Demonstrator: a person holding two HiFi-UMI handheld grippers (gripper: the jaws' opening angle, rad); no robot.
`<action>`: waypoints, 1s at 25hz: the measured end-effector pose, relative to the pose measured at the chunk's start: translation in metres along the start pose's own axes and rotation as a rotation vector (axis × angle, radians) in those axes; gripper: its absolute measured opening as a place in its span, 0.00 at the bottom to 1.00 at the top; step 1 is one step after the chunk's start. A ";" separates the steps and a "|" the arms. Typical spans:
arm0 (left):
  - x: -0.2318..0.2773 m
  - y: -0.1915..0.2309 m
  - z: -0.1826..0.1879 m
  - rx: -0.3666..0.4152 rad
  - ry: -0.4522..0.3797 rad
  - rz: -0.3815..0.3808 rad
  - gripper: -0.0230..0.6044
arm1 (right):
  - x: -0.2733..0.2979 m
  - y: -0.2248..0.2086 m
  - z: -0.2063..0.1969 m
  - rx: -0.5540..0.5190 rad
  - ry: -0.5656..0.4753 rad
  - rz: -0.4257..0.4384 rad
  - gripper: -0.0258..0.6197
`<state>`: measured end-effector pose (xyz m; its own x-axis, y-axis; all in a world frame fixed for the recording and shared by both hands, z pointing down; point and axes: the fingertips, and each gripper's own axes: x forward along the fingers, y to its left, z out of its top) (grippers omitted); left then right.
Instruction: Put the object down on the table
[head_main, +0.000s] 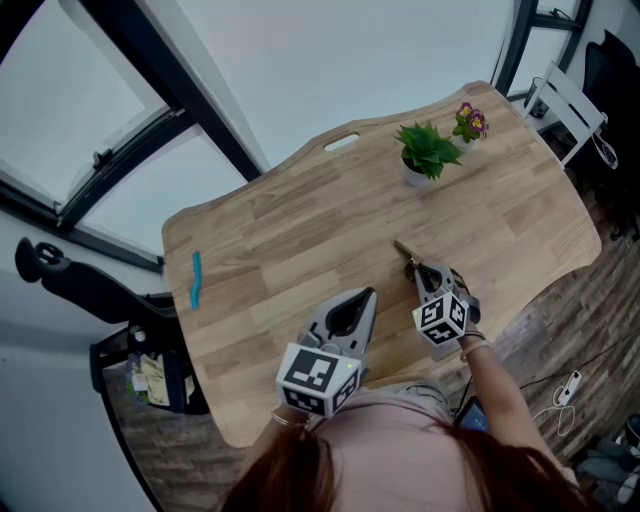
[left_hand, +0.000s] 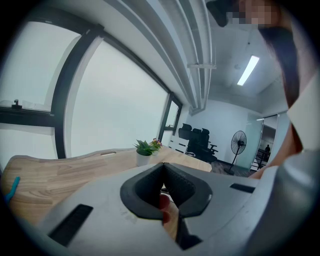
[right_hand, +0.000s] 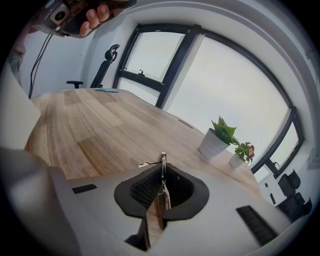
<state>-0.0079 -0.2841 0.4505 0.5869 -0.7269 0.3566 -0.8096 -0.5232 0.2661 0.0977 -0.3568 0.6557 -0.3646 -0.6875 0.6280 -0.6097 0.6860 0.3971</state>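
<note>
Thin silvery metal tool (head_main: 407, 258) is pinched tight in the right hand-held gripper (right_hand: 162, 167), tip poking out over the light wooden bench (head_main: 300, 230). Left hand-held gripper (left_hand: 163, 166) just has its jaws pressed together.

Tall black-framed windows (head_main: 62, 100) flank the wooden table (head_main: 300, 230); beyond it, black office chairs (left_hand: 197, 140), a standing fan (left_hand: 239, 146), a ceiling strip light (left_hand: 248, 70).
</note>
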 end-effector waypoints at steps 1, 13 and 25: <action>0.000 0.000 0.000 0.000 0.000 0.001 0.04 | 0.001 0.001 0.000 -0.002 0.003 0.002 0.05; 0.001 0.003 -0.005 -0.007 0.009 0.003 0.04 | 0.008 0.005 -0.006 0.014 0.023 0.030 0.08; -0.003 0.003 -0.004 -0.005 0.004 0.003 0.04 | 0.013 0.014 -0.012 0.073 0.048 0.075 0.13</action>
<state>-0.0120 -0.2817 0.4533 0.5848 -0.7266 0.3606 -0.8111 -0.5189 0.2698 0.0929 -0.3527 0.6773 -0.3781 -0.6211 0.6865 -0.6324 0.7149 0.2984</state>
